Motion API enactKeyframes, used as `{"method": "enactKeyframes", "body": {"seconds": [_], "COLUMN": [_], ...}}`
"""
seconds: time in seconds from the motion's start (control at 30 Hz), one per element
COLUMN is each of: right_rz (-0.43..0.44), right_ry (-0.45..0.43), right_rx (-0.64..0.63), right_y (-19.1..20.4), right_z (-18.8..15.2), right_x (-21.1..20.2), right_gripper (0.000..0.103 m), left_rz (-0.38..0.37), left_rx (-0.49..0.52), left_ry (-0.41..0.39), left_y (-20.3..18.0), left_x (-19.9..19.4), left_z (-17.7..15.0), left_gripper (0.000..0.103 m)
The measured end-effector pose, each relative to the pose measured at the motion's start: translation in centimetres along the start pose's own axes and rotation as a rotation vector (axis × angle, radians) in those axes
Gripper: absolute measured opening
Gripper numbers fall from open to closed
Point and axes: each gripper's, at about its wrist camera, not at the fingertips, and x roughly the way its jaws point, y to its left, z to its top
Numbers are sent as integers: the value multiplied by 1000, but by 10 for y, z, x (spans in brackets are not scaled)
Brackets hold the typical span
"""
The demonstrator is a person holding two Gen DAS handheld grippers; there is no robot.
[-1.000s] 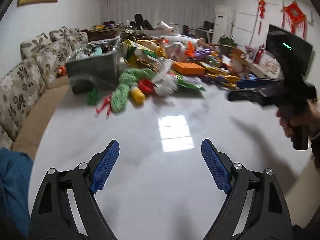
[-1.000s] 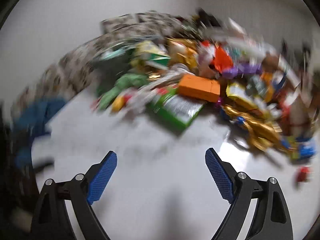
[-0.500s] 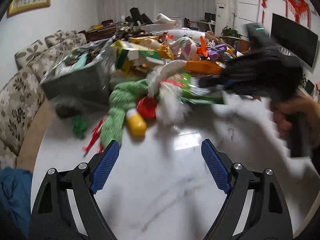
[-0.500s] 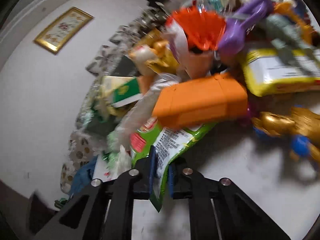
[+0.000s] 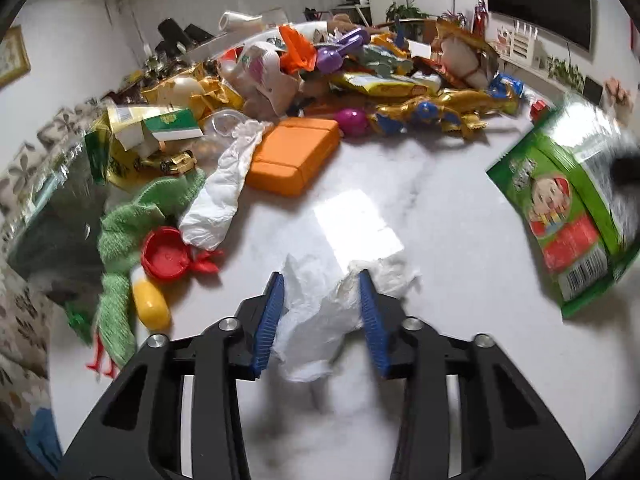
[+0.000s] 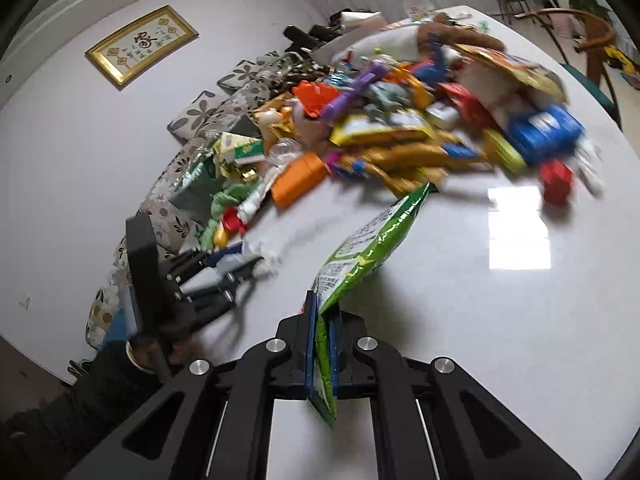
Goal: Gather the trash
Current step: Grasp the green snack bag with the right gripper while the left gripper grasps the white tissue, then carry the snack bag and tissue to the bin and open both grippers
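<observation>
My left gripper (image 5: 322,320) has its blue pads (image 5: 268,320) closed against a crumpled white tissue (image 5: 320,320) on the white marble table (image 5: 440,240). My right gripper (image 6: 322,344) is shut on a green snack bag (image 6: 360,248) and holds it above the table. The same bag (image 5: 568,208) shows at the right of the left wrist view. The left gripper (image 6: 224,276) with the tissue shows at the left of the right wrist view.
A heap of wrappers, toys and boxes covers the far table: an orange box (image 5: 292,156), a white plastic glove (image 5: 220,196), a green cloth (image 5: 132,232), a red lid (image 5: 164,254), a yellow capsule (image 5: 150,304). A floral sofa (image 6: 180,196) runs along the left.
My left gripper moved forward and closed from wide open onto the tissue. My right gripper pulled the green snack bag out of the heap and lifted it to the right.
</observation>
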Motion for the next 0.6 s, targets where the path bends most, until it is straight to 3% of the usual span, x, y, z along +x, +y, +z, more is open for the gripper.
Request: {"method": "enactKeyframes", "body": {"seconds": [0.03, 0.07, 0.13, 0.23, 0.37, 0.6], "right_rz": [-3, -7, -4, 16, 78, 173], "right_ry": [0, -5, -27, -53, -62, 7], "right_rx": [2, 4, 15, 18, -15, -72], "right_y": [-3, -5, -4, 4, 34, 84], "right_z": [-7, -14, -26, -39, -64, -140], "right_x": [-9, -16, -30, -48, -72, -105], "right_gripper": [5, 5, 5, 5, 5, 5], "left_rz": [-39, -39, -25, -21, 18, 36], "left_rx": [-22, -34, -47, -76, -124, -182], "left_ry": [25, 41, 45, -58, -132, -78], "left_y": [0, -1, -7, -16, -34, -78], "left_x": [-2, -5, -18, -70, -141, -207], "left_z": [-1, -2, -11, -33, -63, -132], "left_gripper": [4, 1, 1, 1, 1, 1]}}
